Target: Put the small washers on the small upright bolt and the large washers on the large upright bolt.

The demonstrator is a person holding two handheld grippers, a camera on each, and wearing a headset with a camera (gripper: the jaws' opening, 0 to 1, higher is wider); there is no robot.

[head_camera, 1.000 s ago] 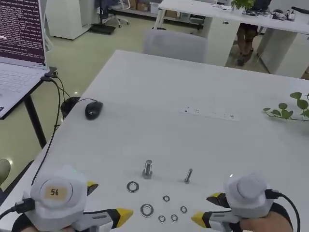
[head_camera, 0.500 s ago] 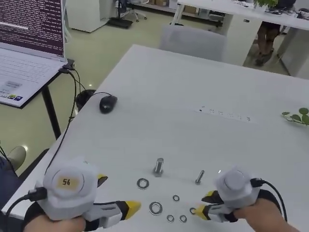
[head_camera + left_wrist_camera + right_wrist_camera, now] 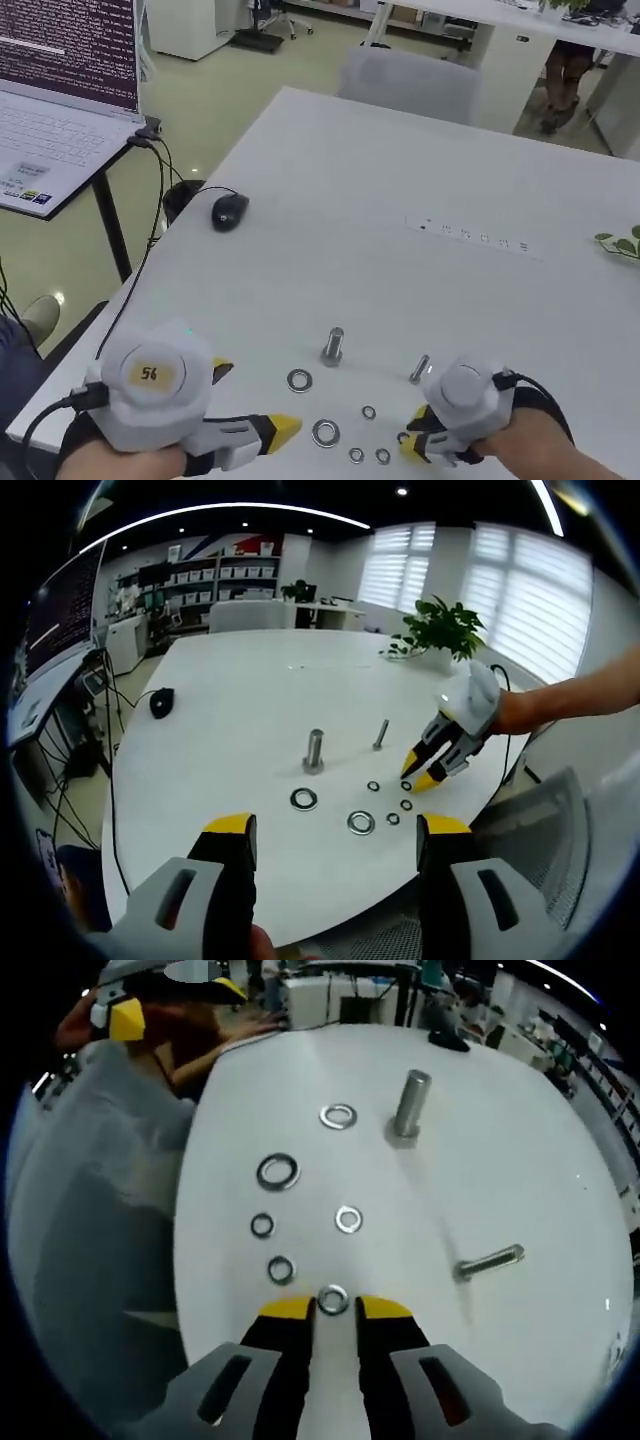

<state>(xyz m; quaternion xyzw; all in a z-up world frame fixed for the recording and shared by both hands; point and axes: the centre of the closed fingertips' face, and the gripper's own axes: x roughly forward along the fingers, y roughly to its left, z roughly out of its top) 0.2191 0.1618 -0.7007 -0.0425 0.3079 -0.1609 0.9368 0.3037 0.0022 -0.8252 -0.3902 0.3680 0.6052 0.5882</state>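
We took the large bolt [image 3: 333,346] as our marker. It was a stout, silvery bolt that stood on its wider head on the white tabletop [image 3: 330,230], with its shaft upright. The small bolt [image 3: 419,369], thinner and shorter, also stood upright, to the right of the large bolt and slightly nearer to us.

All the washers were bright metal rings that lay flat on our side of the large bolt. The first large washer [image 3: 299,380] lay just in front of it and a little to the left. The second large washer [image 3: 325,433] lay farther towards us. The first small washer [image 3: 369,412] lay to the right of these. The second small washer [image 3: 356,455] and third small washer [image 3: 382,456] lay side by side, farthest from the large bolt.

The left gripper [image 3: 338,828] had its yellow-tipped jaws spread wide and held nothing. It was at the tabletop's near edge, to the left of the large bolt.

The right gripper [image 3: 336,1312] was low over the tabletop near the small bolt, with its jaws drawn to a narrow gap. The fourth small washer [image 3: 333,1299] lay flat in that gap at the tips. We could not tell whether the jaws actually pinched it.
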